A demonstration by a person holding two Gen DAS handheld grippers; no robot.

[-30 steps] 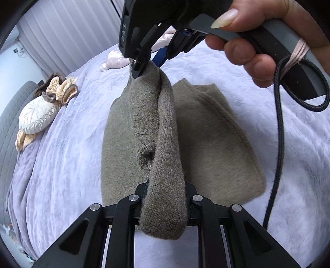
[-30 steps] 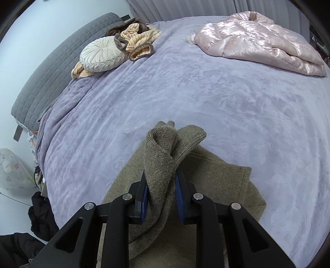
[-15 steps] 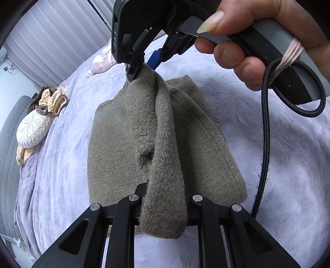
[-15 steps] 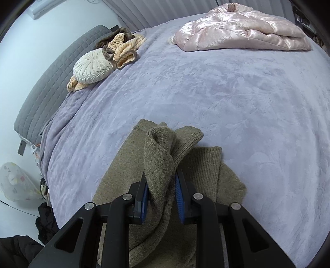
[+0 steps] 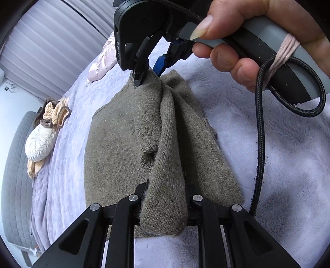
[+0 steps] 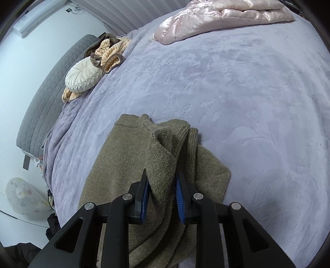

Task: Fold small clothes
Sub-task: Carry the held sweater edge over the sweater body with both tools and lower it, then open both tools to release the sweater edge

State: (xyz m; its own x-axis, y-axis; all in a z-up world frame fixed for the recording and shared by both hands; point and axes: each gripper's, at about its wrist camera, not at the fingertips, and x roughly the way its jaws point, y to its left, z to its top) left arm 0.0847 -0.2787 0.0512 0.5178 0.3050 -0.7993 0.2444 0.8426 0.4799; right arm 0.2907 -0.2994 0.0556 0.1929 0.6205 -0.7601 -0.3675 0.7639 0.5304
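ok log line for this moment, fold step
step: fold in progress | left gripper: shut on olive knit sweater | right gripper: shut on sweater | surface: lilac plush bedspread

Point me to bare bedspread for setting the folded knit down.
Free: the wide bedspread between the olive sweater, the pink jacket and the round cushion. Crowded: the headboard corner, with cushion and striped clothes.

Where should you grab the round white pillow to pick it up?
Probably by the rounded rim of the round white pillow on the side facing the open purple blanket, coming from above. The other sides are crowded by the striped ruffled cushion and the grey headboard.
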